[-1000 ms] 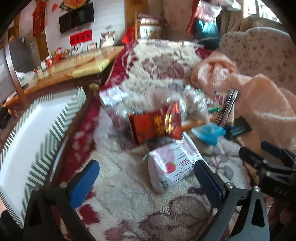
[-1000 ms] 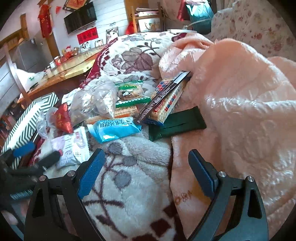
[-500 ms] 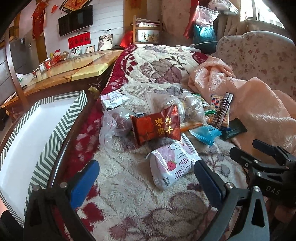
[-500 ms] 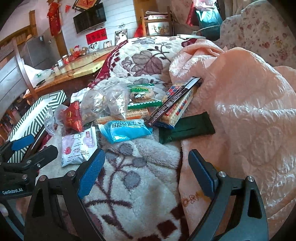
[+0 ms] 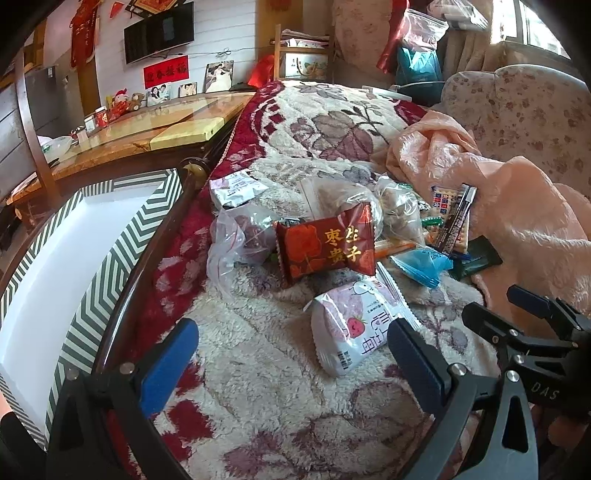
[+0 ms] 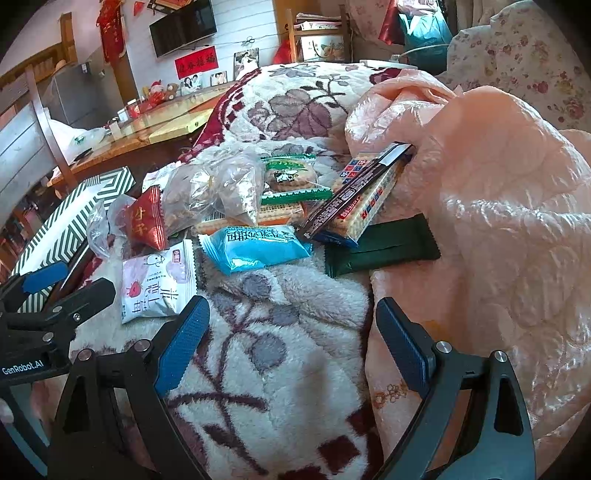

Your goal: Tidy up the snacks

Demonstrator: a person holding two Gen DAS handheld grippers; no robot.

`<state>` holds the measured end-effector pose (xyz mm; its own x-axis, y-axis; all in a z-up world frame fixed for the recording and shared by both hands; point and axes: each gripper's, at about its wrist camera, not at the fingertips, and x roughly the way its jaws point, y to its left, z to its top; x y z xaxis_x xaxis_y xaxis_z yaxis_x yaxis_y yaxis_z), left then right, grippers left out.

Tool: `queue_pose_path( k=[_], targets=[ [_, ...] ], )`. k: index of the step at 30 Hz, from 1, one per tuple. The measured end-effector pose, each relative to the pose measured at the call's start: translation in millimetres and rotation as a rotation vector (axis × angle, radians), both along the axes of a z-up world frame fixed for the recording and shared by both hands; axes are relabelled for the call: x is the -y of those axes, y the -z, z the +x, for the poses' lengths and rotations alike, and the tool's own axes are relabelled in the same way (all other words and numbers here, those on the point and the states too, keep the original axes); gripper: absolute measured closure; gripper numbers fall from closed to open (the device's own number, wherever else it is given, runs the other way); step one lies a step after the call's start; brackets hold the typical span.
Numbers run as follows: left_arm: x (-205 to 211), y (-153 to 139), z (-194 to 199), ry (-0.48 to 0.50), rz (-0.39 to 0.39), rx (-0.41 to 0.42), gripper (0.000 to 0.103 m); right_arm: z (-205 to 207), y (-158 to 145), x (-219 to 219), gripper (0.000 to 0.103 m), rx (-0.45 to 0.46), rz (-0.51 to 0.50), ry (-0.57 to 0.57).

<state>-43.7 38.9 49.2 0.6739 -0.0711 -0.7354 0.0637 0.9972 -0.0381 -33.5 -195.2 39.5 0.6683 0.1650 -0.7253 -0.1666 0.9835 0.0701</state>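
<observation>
Both tongs, left [image 5: 291, 354] and right [image 6: 291, 332], are hovering wide and empty, likely lining up on the snacks [image 6: 255, 247] beside the striped box [image 5: 74, 266]

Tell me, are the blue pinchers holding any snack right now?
No. The left gripper and the right gripper are both open with nothing between their fingers. The white strawberry packet just lies on the blanket by the left one.

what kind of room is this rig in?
Most likely a home living room: a wall-mounted TV with framed photos below it, a floral sofa, and a plush floral blanket holding the snack packets.
</observation>
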Motion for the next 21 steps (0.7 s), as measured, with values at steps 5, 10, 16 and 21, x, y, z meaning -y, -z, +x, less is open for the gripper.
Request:
queue_pose_path(
  k=[5, 10, 16, 21],
  targets=[
    [-0.3, 1.2, 0.2, 0.000, 0.001, -0.004, 0.000, 0.1, 1.0, -1.1, 0.011, -0.005, -0.002, -0.005],
    [-1.3, 2.9, 1.3, -0.004, 0.000, -0.013, 0.000, -0.3, 2.4, -4.2, 0.011, -0.008, -0.007, -0.013],
    [-3.1, 3.8, 2.1, -0.011, -0.009, -0.019, 0.000, 0.3, 3.4, -6.7, 0.011, -0.013, -0.014, -0.023],
    [-3.3, 5.3, 2.5, -0.011, -0.005, -0.026, 0.000, 0.1, 3.3, -7.1, 0.011, -0.014, -0.013, -0.023]
  ],
)
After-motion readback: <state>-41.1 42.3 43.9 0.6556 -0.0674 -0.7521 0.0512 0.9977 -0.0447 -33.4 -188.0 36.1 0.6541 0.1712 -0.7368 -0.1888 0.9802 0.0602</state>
